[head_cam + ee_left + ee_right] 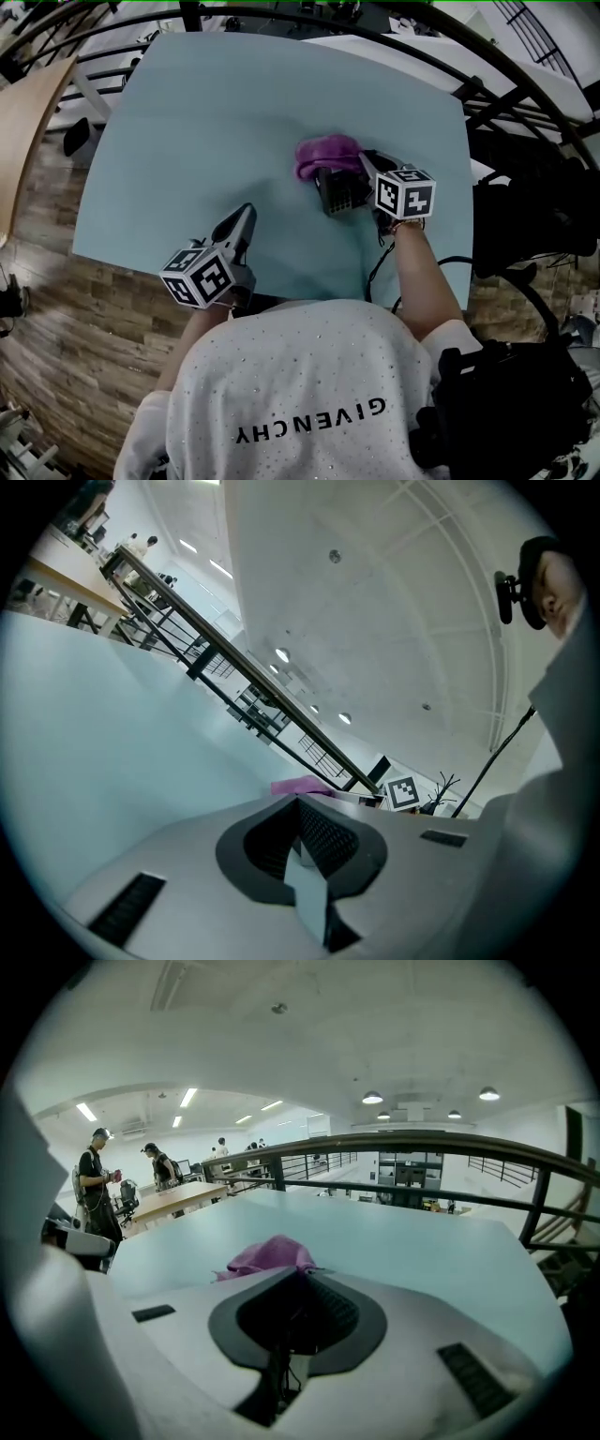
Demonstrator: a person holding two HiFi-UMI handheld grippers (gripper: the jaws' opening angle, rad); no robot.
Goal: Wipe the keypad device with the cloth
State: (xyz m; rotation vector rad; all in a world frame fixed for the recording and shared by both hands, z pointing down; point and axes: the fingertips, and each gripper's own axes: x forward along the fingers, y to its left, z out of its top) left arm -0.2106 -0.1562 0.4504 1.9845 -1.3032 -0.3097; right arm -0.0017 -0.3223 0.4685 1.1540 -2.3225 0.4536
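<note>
One table (pixel 187 141), pale blue.

Two grippers, each with one marker cube (pixel 405 192).
- The left gripper (pixel 247 212) is at the table's near edge, well to the left of the cloth. Its jaws are closed tip to tip and hold nothing. Its own view shows only a sliver of table through the gap behind the tips.
- The right gripper (pixel 364 157) has its jaws closed, with the tips on the cloth's near edge, apparently nipping it.

One cloth (pixel 326 155), magenta and bunched, directly ahead of the right gripper's tips.

One keypad device (pixel 342 194), dark, beneath the right gripper's jaws and touching the cloth. Only the head view shows it plainly. The right gripper view gives just a dark shape with wires under the jaws.

Left gripper view only: the other gripper's marker cube, beyond the cloth.

Right gripper view only: two persons (pixel 96 1185) standing far off to the left, and a dark railing (pixel 422 1143) past the table.

Writing: "GIVENCHY" on the white shirt (pixel 309 419), seen upside down in the head view only.
</note>
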